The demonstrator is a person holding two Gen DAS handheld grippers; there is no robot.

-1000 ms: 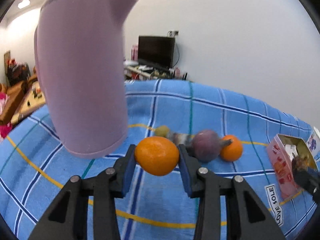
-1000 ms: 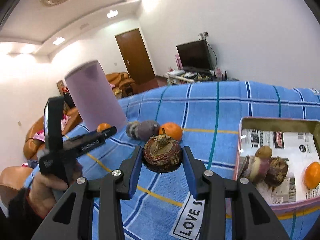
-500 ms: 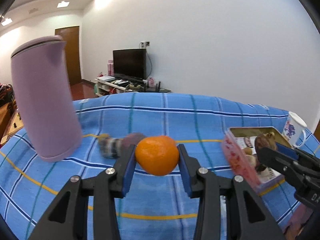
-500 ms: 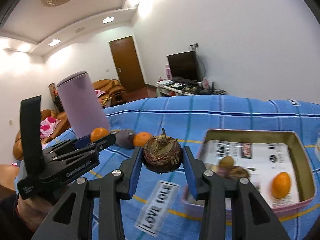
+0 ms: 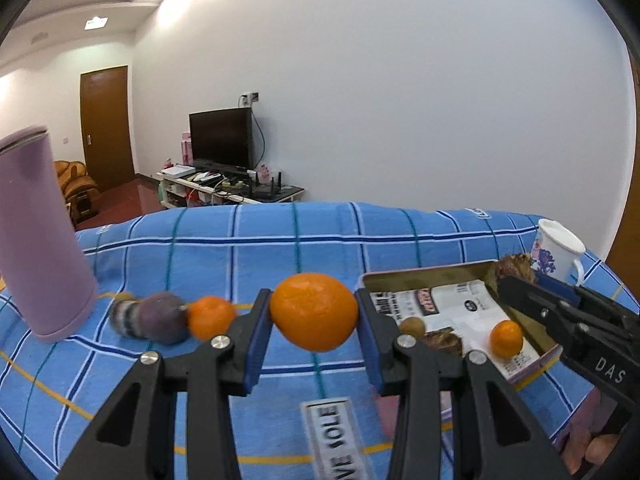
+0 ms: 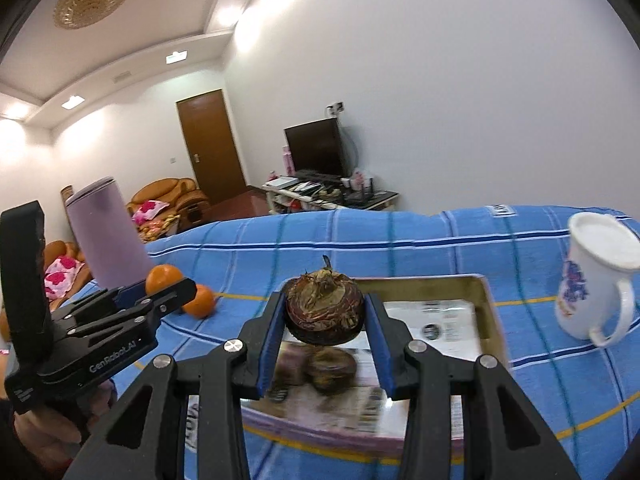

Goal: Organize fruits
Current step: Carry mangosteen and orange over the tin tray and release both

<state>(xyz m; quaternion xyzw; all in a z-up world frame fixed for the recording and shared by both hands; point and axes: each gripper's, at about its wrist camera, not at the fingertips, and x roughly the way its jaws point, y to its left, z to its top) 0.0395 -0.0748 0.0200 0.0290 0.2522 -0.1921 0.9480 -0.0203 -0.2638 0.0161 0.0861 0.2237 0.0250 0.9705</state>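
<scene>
left wrist view: fingers (image 5: 258,332) clamp orange (image 5: 314,311); right's hold mangosteen (image 6: 324,308).

Striped fruit (image 5: 123,317): blurred, kind unclear
Tray (image 6: 490,312): near rim hidden behind the jaws
Fruit in tray (image 6: 332,368): smeared
Cloth label (image 5: 334,436): cut off by the bottom edge

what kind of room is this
Most likely a home living room: a black flat-screen television on a low white stand, a tan leather sofa, and a brown wooden door.
</scene>
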